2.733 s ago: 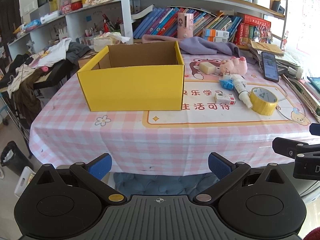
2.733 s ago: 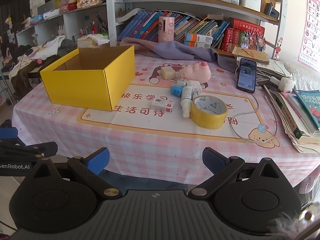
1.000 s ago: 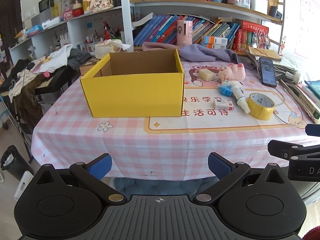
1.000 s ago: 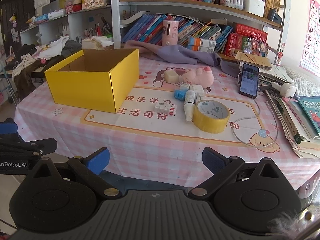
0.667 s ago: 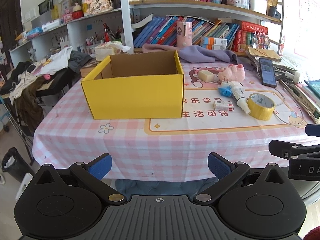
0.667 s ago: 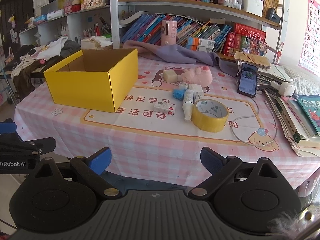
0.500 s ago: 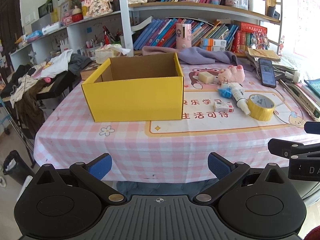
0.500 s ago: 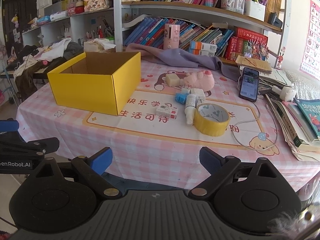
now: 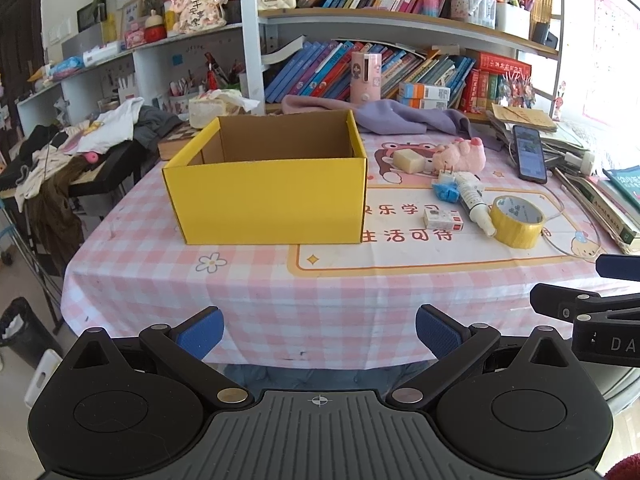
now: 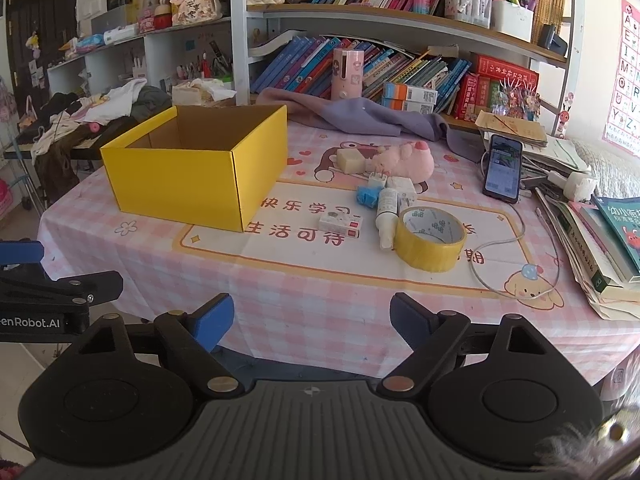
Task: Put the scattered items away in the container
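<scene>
Here your left gripper [image 9: 318, 330] stands open and empty; your right gripper's [image 10: 312, 316] jaws are closing on nothing. The yellow box [image 10: 192, 168] sits left of the tape roll [image 10: 430, 238] on the table [image 10: 320, 284].

My 2 wrist cameras look forward and down from off the near edge of the table [image 9: 248, 280]. Both share the yellow box [image 9: 268, 200] [image 10: 180, 188] and far bookshelf [image 10: 400, 20], left view sitting further left.
</scene>
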`<state>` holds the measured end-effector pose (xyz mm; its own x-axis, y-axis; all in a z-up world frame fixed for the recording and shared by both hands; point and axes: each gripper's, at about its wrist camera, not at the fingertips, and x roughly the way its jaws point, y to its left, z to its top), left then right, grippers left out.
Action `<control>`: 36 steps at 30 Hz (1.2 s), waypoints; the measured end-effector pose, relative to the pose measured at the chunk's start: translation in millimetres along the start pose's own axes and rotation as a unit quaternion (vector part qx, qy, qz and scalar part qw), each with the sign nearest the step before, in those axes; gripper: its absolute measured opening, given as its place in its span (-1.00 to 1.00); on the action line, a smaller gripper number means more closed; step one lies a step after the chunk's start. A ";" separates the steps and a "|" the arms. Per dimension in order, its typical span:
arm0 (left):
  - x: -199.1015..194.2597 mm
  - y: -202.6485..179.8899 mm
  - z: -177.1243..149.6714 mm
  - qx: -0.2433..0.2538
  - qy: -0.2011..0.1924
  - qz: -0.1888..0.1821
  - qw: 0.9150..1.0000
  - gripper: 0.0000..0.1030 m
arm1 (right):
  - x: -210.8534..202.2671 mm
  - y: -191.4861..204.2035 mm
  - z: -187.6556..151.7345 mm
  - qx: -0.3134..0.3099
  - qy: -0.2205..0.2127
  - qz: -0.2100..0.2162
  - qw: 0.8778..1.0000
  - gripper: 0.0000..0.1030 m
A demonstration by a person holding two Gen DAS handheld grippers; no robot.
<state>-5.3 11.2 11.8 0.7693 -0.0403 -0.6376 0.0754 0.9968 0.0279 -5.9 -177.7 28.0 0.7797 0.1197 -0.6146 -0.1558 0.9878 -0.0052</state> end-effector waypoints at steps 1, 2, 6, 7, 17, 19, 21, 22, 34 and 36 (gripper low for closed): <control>-0.5 0.1 -0.1 0.001 -0.001 -0.001 1.000 0.99 | -0.1 0.3 0.2 0.001 0.000 0.000 1.000 0.66; -1.1 -0.1 -0.3 0.002 -0.002 -0.001 1.000 0.99 | -0.2 0.6 0.2 0.001 0.000 0.001 1.000 0.66; -2.1 0.5 -1.2 0.004 -0.004 -0.004 1.000 0.99 | -0.2 2.5 -0.2 0.000 -0.001 0.002 1.000 0.66; -2.4 1.0 -1.5 0.004 -0.005 -0.005 1.000 0.99 | 0.2 2.9 -0.3 0.000 0.000 0.004 1.000 0.66; -8.7 2.6 -2.5 -0.011 -0.016 -0.005 1.000 0.98 | 1.9 11.1 -0.6 -0.020 0.009 0.008 1.000 0.65; -9.8 2.5 -1.7 -0.012 -0.022 -0.001 1.000 0.98 | 2.9 10.6 0.3 -0.023 0.008 0.008 1.000 0.65; -9.9 1.5 -0.4 -0.012 -0.026 0.001 1.000 0.99 | 3.2 9.2 0.7 -0.024 0.005 0.006 1.000 0.65; -9.2 0.5 0.3 -0.011 -0.025 0.003 1.000 0.99 | 3.5 7.9 1.0 -0.024 0.005 0.005 1.000 0.65; 1.8 -22.4 5.0 0.028 -0.028 -0.021 0.999 1.00 | 12.4 -11.3 -2.7 -0.005 0.015 -0.019 1.000 0.65; 6.3 -23.9 7.0 0.025 -0.024 -0.023 0.999 1.00 | 13.9 -15.6 -3.2 -0.001 0.016 -0.018 1.000 0.65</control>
<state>2.2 -13.4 12.5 0.7938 -0.0905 -0.6015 0.1423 0.9890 0.0390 5.4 -191.7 17.0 0.7647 0.0798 -0.6394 -0.1288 0.9912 -0.0303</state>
